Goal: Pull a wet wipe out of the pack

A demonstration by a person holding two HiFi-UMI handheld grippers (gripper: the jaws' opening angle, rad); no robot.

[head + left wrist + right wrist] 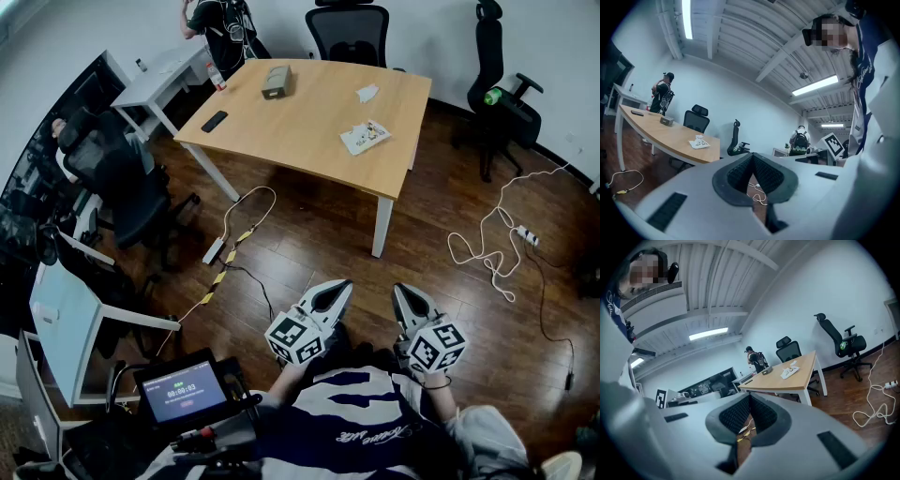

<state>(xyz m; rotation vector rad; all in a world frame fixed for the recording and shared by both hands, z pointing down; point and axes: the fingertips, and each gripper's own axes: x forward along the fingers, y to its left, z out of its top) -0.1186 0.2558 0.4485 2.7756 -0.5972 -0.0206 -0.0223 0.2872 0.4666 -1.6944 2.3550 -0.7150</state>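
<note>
The wet wipe pack (365, 137) lies flat on the wooden table (309, 122), toward its right side, far ahead of me. It also shows small in the left gripper view as the pack (699, 142) and in the right gripper view as the pack (790, 371). A crumpled white wipe (367, 92) lies beyond it. Both grippers are held close to my body, well short of the table. My left gripper (333, 295) (753, 156) is shut and empty. My right gripper (405, 298) (749, 397) is shut too, with nothing in it.
A grey box (276, 82) and a black remote (214, 121) lie on the table's left half. White cables and a power strip (525, 235) trail over the floor at right, a yellow-black cable (230, 253) at left. Office chairs (349, 33) ring the table. A person (220, 28) stands at the back desk.
</note>
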